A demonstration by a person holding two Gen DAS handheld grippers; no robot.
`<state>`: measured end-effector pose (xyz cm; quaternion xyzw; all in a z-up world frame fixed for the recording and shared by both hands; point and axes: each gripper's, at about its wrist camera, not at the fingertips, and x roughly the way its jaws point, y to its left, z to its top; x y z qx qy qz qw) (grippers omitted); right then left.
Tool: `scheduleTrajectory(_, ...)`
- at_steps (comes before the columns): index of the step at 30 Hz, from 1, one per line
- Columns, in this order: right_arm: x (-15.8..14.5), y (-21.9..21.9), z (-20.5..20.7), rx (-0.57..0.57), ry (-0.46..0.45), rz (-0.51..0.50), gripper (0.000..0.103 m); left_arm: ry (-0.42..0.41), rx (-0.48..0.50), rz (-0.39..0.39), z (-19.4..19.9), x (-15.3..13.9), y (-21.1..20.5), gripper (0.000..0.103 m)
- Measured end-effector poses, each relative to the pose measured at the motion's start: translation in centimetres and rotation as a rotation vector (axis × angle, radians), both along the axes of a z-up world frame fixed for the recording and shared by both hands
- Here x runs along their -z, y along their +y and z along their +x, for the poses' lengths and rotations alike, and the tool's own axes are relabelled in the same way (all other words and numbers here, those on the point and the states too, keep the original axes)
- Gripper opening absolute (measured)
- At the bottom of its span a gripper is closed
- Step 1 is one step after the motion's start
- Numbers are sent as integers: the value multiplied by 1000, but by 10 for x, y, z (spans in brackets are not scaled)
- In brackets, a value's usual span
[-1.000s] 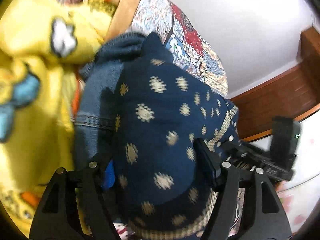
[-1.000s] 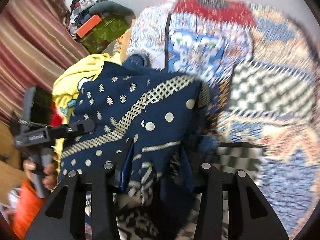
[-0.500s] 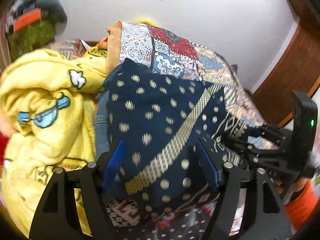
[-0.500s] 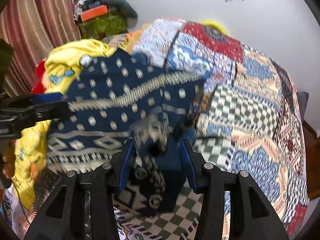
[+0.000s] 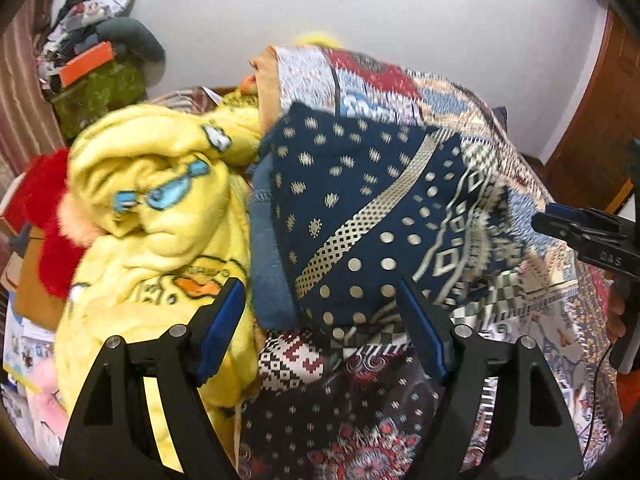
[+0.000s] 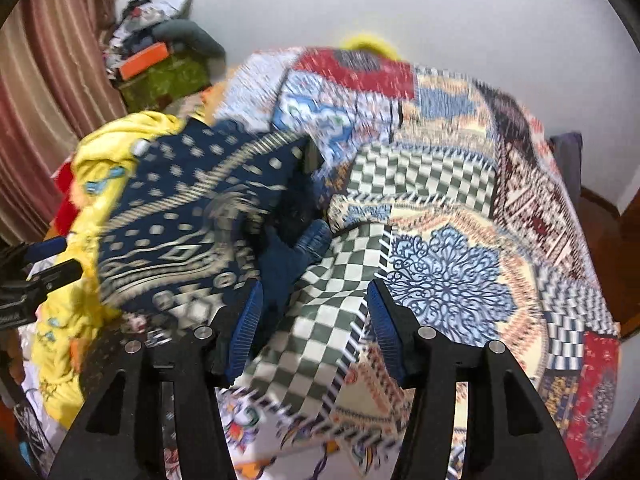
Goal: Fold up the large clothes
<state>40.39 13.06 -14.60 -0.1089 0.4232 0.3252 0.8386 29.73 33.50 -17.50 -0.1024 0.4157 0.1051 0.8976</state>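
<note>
- Between the left gripper's (image 5: 320, 324) blue pads: only air. Its jaws stand wide and have just been opening further; the near edge of the navy patterned garment (image 5: 372, 216) lies beyond the tips, not pinched.
- Right gripper (image 6: 314, 320): jaws parted too, just been opening. A second ago they were clamped on a bunched navy fold; now checkered bedspread shows in the gap and the cloth sits off the left pad, free.
- Both hands have pulled back and up from the bundle since a second ago. The garment filled each view then; now it is seen whole.
- My reading: a fold has been laid down and let go. The piece looks like a compact folded packet, so this garment seems close to done; either a last tidy or the next item would follow.
- Where it sits: on the patchwork bedspread (image 6: 452, 280), left half of the bed, pressed against the yellow cartoon blanket (image 5: 152, 208).
- A denim piece (image 5: 266, 272) lies under the navy packet, its stitched hem peeking out on the blanket side.
- Navy cloth: knit-looking, cream dots, small star motifs, a diagonal woven band, diamond border. Soft, rounded at the folds, loose cuff sticking out toward the right gripper.
- Blanket: fleecy, thick, heaped in lumps; something red and fuzzy behind it.
- Bedspread: thin printed cotton, flat, busy with checks and medallions. Motion blur in the right view; fine detail uncertain.
</note>
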Motion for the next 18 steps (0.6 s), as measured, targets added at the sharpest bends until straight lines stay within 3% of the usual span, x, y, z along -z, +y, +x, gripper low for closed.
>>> scheduleTrajectory(6,-73,-18,-64,-65,-141,110,50,-154,0,37,-47,-70,-28,77)
scheduleTrajectory(12,-148,-46,-138,-101,-317,268,50,-387,17,87,-111,-158,-70,77)
scheduleTrajectory(18,-193,-78,-198,-89,-426,411,50,-605,42,129,-174,-211,-111,77)
